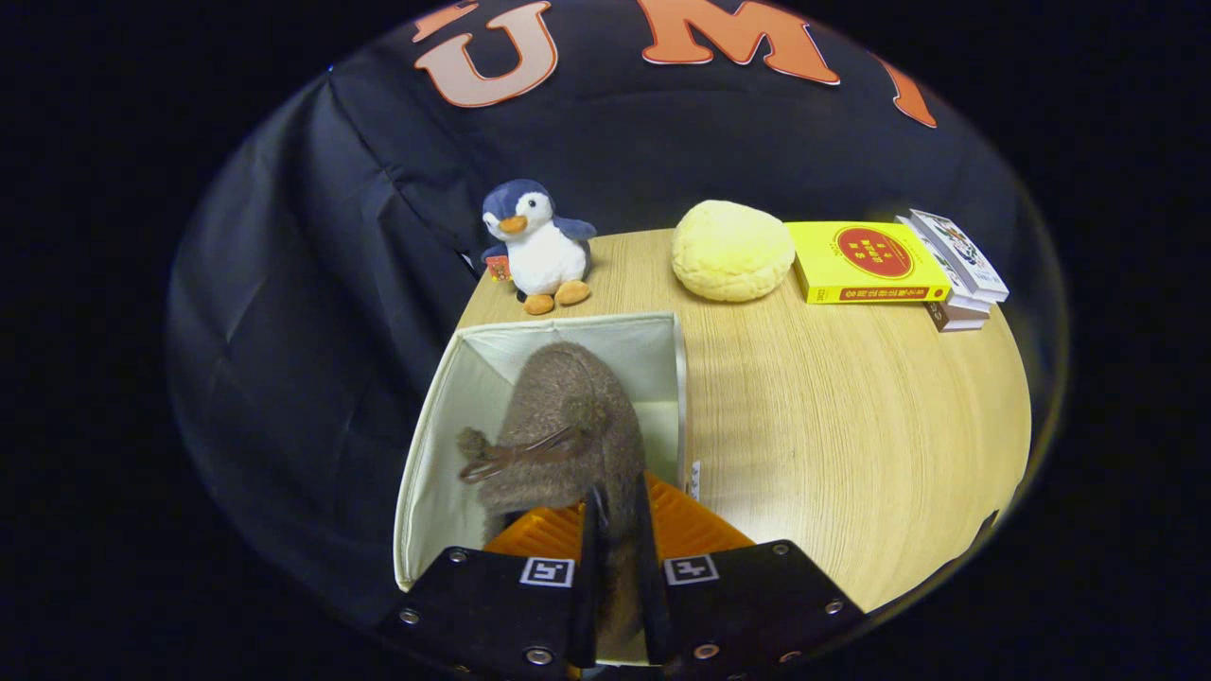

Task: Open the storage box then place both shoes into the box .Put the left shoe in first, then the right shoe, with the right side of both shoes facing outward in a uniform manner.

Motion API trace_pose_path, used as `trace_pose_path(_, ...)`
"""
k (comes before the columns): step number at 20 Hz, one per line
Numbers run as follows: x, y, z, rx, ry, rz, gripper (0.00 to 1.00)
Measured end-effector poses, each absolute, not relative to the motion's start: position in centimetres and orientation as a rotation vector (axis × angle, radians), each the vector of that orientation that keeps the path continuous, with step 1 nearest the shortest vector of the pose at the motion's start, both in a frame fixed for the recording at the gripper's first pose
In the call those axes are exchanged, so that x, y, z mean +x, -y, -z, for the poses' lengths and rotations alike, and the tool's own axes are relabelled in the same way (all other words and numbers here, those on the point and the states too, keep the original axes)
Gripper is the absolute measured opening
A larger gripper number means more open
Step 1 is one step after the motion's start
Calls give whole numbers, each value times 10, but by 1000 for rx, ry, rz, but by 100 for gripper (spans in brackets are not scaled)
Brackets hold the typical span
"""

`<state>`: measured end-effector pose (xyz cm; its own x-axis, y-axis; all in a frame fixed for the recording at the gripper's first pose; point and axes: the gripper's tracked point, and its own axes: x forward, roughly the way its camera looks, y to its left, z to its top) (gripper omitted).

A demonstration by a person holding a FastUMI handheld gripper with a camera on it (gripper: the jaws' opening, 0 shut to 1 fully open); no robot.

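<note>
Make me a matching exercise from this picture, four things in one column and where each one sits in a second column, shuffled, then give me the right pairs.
Things:
1. brown shoe
2. toy penguin
3. yellow book
4. yellow cushion

Places:
A. on the table between the penguin and the books
B. gripped by the gripper, hanging inside the open storage box
C. at the table's far corner, just beyond the box
D. beside the small stack of books, far side of the table

Pairs: 1-B, 2-C, 3-D, 4-A
</note>
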<state>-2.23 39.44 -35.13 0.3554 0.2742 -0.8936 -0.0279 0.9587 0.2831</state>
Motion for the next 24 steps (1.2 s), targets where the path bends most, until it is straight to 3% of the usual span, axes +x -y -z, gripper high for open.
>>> trace_pose_path(5, -22, -393, 308, 283, -1091, -261, 59)
trace_pose_path(7, -19, -382, 286, 303, -1026, -290, 68)
trace_pose_path(15, -9, -295, 202, 267, -765, -336, 86)
trace_pose_path(24, -4, -151, 128, 208, -496, -216, 95)
